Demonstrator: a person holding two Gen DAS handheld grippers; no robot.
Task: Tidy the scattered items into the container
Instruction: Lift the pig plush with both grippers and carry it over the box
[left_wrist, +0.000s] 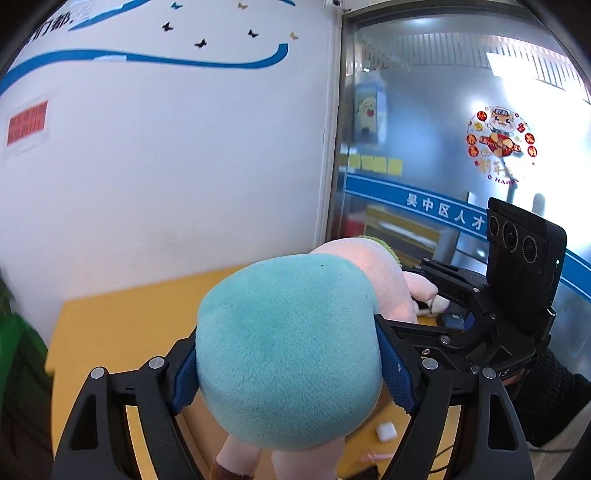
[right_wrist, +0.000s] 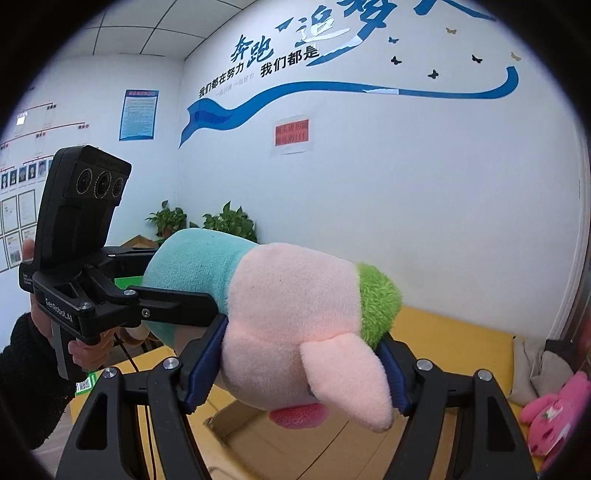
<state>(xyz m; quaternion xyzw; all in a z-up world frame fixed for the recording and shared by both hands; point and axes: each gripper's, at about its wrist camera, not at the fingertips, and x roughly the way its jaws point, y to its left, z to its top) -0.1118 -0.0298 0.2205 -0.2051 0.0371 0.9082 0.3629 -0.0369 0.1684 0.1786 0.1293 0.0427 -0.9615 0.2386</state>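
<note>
Left wrist view: left claw (left_wrist: 286, 373) clamped on the teal body of the plush pig (left_wrist: 288, 354), held above the yellow table (left_wrist: 110, 332); right wrist view: right claw (right_wrist: 295, 373) clamped on the pig's pink head.

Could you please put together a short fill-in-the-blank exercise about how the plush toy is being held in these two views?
1. The left gripper clamps the pig plush toy on its ____-coloured body.
2. The right gripper clamps the toy's pink ____.
3. The tuft on top of the toy's head is ____.
4. The table beneath the toy is ____.

Missing words: teal; head; green; yellow
</note>
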